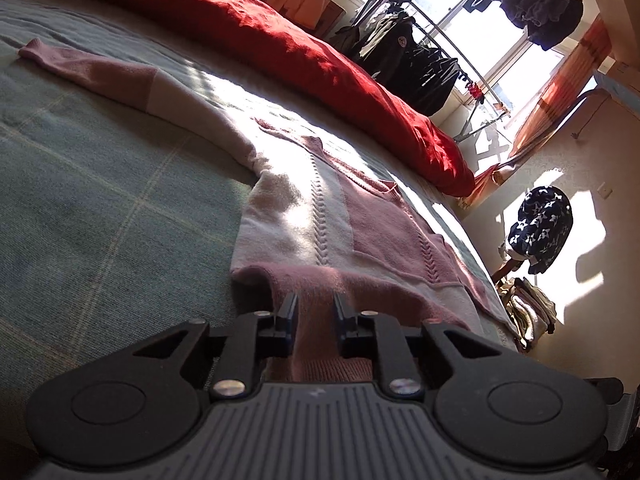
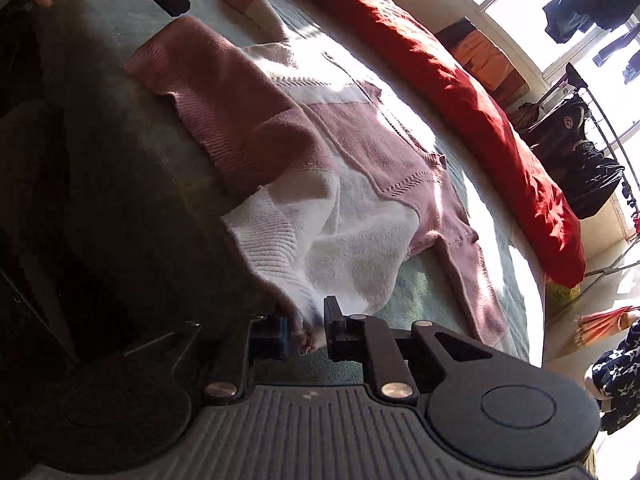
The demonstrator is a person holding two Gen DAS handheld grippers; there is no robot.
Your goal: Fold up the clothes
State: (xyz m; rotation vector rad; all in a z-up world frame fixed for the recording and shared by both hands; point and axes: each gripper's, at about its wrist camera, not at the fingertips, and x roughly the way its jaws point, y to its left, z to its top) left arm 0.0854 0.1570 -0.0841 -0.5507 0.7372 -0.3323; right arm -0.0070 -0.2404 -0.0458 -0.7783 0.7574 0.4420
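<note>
Left gripper (image 1: pixel 315 308) jaws apart over sweater (image 1: pixel 320 216) hem; right gripper (image 2: pixel 306 320) parted, cuff between – red duvet (image 1: pixel 280 40) beyond.

Nothing here reads as text. The dark jacket (image 1: pixel 404 46) hanging on the drying rack (image 1: pixel 452 34) by the window carries a small round badge, but its lettering is too small to make out.

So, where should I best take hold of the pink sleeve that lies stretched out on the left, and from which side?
Probably at its cuff, coming from the cuff's free end, jaws low over the blanket. The sleeve lies flat and straight, away from the sweater body, so the narrow cuff is its loose end.
</note>
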